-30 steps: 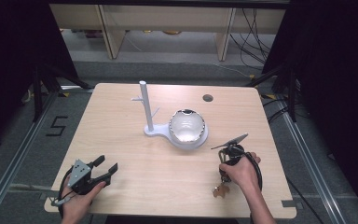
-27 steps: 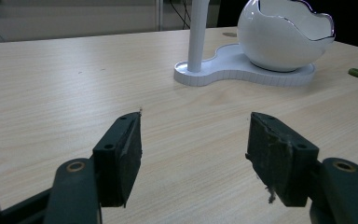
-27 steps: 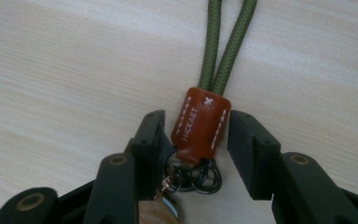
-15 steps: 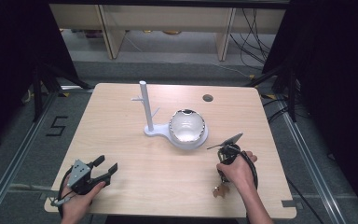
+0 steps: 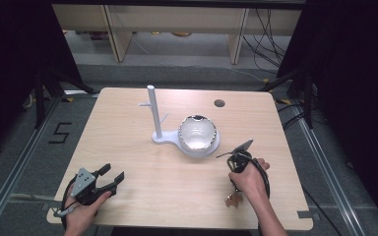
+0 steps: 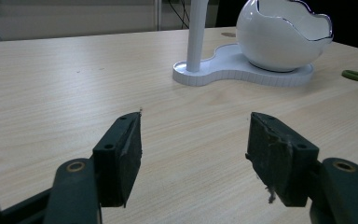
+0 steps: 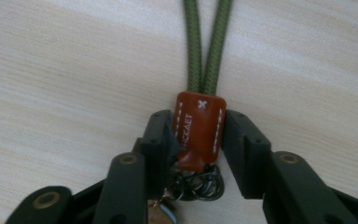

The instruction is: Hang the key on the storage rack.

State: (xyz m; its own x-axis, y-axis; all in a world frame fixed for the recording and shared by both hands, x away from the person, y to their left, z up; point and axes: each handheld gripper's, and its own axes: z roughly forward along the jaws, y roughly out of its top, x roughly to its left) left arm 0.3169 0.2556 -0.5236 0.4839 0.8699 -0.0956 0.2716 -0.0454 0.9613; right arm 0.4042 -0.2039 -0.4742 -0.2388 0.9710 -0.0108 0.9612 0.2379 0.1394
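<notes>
White stand [image 5: 153, 110] and bowl [image 5: 197, 132] stand beyond the keychain [image 7: 199, 128].

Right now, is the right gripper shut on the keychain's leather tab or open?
Shut on it: the right gripper has just closed, both fingers pressing the brown leather tab.

Laboratory recording station: a light wooden table [image 5: 128, 147] at frame centre, black curtains [image 5: 354, 73] at both sides, floor rails [image 5: 10, 172], loose cables [image 5: 270, 29] at upper right.
</notes>
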